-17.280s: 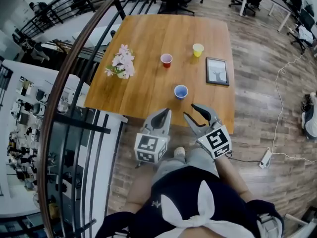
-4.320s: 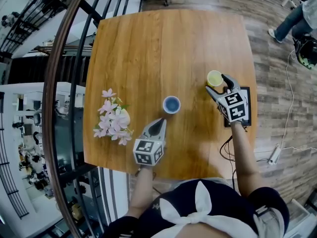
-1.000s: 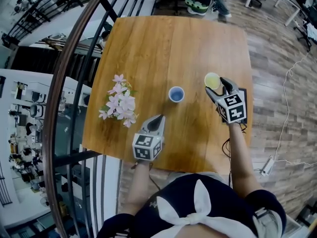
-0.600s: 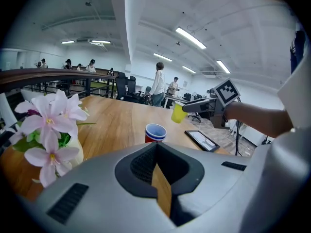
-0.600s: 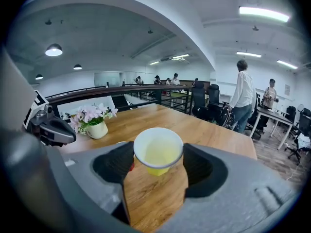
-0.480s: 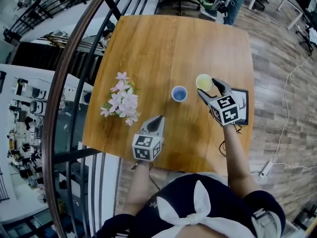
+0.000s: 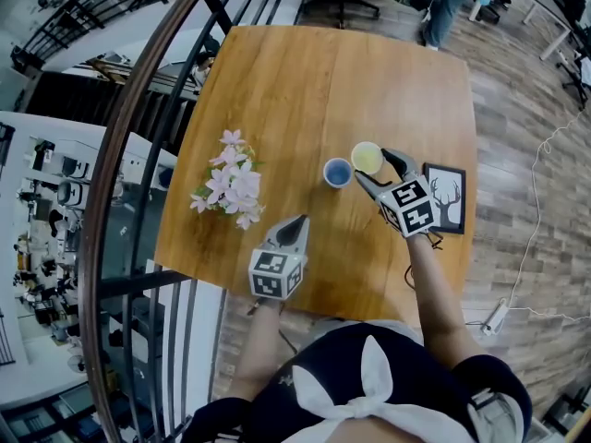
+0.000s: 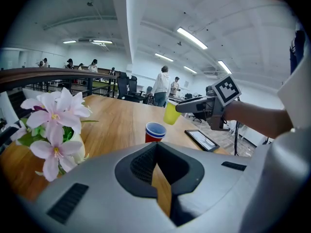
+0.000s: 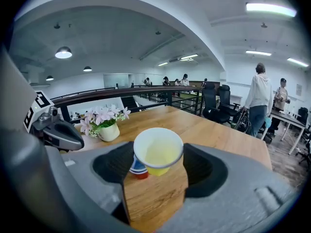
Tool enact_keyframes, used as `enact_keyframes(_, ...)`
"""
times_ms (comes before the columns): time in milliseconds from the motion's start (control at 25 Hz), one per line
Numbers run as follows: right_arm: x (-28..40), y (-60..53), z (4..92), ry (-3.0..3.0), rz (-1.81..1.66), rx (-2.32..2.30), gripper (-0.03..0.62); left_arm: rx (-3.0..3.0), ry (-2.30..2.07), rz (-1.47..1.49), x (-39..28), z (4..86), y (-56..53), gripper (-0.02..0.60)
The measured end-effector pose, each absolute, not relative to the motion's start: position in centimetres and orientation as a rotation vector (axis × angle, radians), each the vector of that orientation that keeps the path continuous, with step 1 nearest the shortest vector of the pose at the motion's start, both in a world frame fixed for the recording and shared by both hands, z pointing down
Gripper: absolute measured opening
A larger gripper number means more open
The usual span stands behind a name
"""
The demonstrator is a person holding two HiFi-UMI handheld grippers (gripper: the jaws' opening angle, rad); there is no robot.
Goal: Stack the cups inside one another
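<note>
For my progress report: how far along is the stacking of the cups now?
Done: the blue cup sits inside the red cup. In hand: the right gripper holds the yellow cup lifted beside that stack. Remaining: lower it into the blue cup and release.

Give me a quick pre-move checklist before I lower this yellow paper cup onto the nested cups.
1. Yellow paper cup clamped in the right gripper, off the wooden table: ok.
2. Yellow cup mouth-up, roughly upright: ok.
3. Blue paper cup seated inside the red paper cup, standing upright, mouth clear: ok.
4. Yellow cup centred above the blue cup: not ok; in the head view it sits beside it, toward the right.
5. Left gripper shut, empty, well short of the stack: ok.
6. Pink flower vase and black picture frame away from the path: ok.
</note>
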State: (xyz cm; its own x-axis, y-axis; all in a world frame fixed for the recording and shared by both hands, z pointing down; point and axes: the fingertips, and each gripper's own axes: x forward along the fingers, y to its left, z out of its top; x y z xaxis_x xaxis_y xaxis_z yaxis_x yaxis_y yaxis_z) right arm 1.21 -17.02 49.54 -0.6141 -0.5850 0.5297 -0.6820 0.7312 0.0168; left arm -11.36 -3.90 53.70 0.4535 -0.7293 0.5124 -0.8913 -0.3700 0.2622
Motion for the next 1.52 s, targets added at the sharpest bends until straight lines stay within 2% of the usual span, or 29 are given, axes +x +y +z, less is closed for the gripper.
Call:
enact_keyframes(600, -2.4, -15.8, 49.6, -2.487, 0.23, 0.844, 0.316, 2.181, -1.376, 0.423, -11.5, 53.6, -3.2, 0.009)
enact_keyframes(1520, -4.1, -15.9, 52.9, -2.461, 0.243, 0.78, 0.319, 2.157, -1.373, 0.429, -12.6, 54.6, -3.1, 0.009)
